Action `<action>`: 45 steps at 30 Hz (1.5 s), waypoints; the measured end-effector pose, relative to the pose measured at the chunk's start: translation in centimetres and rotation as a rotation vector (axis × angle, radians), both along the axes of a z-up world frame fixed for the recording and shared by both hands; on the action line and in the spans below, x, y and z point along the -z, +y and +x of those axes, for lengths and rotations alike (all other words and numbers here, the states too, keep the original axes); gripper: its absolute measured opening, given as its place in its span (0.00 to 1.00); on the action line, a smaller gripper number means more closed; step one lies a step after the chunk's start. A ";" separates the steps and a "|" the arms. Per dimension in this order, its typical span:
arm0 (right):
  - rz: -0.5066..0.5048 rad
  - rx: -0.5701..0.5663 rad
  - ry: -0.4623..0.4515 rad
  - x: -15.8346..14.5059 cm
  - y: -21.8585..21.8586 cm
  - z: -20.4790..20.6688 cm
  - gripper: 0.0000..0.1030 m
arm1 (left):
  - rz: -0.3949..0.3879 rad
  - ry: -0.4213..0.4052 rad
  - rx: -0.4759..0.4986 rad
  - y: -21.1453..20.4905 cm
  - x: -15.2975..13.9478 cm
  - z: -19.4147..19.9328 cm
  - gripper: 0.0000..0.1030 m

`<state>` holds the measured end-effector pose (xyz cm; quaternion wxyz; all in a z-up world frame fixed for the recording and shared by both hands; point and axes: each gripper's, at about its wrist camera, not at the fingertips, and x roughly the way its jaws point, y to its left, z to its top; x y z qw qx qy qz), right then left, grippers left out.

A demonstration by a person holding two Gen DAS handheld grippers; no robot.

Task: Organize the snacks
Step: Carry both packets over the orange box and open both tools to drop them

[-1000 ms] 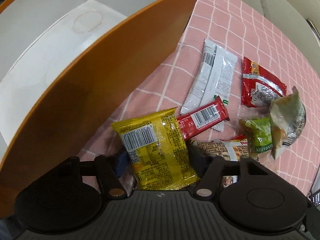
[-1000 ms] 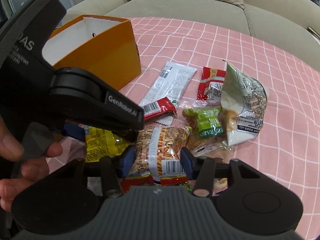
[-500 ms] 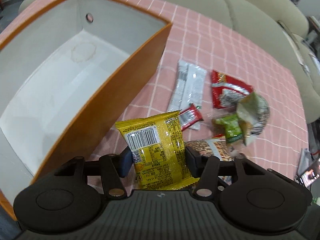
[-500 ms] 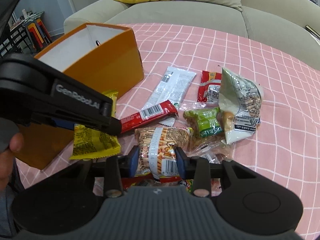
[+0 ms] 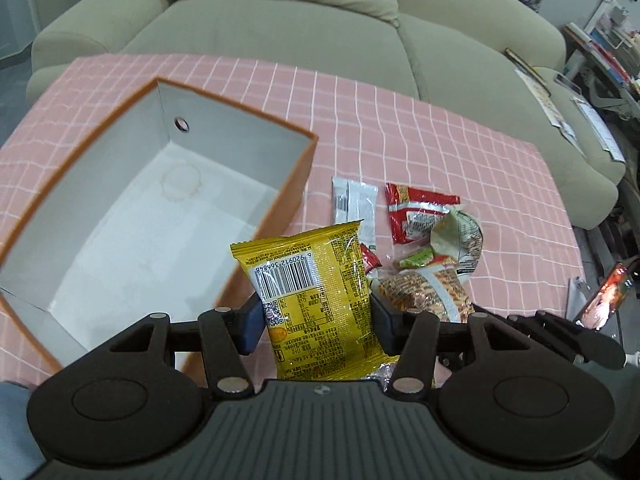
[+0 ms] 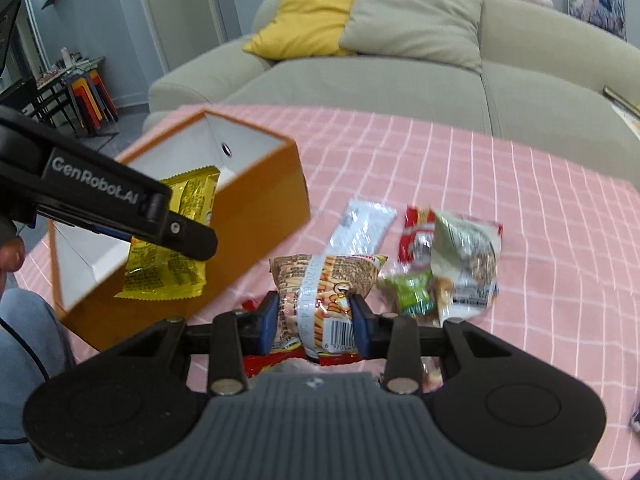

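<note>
The left gripper (image 5: 316, 316) holds a yellow snack bag (image 5: 316, 296) tight by the orange box (image 5: 298, 184), and the right gripper (image 6: 314, 322) squeezes a stick-snack bag (image 6: 320, 284).

Black ribbed claw (image 6: 314, 322) bodies with blue pads, silver pivot screws, white "GenRobot.AI" lettering on the left claw (image 6: 176, 228).

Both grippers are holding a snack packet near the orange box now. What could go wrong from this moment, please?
1. The left gripper pinches only the lower part of the shiny yellow foil packet; it might slip before reaching the orange cardboard box with white inside.
2. The right gripper squeezes the tan puffed snack bag at its middle, so the contents may get crushed.
3. Both grippers are close beside the box and could bump each other.
</note>
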<state>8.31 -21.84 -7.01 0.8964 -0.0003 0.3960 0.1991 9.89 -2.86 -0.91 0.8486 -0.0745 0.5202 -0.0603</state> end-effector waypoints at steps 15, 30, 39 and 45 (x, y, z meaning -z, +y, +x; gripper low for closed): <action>0.048 -0.225 -0.128 -6.3 9.5 -1.0 0.33 | 0.202 -0.033 0.055 8.5 -5.2 -1.2 0.60; -0.164 -0.482 -0.060 -3.2 19.8 2.0 0.33 | 0.295 0.231 0.147 13.0 0.4 2.5 0.60; -0.251 -0.589 0.017 0.4 22.8 4.6 0.33 | 0.320 0.355 0.189 14.1 4.0 4.6 0.60; -0.287 -0.629 0.070 2.2 24.0 5.6 0.33 | 0.319 0.400 0.196 14.1 5.5 5.4 0.59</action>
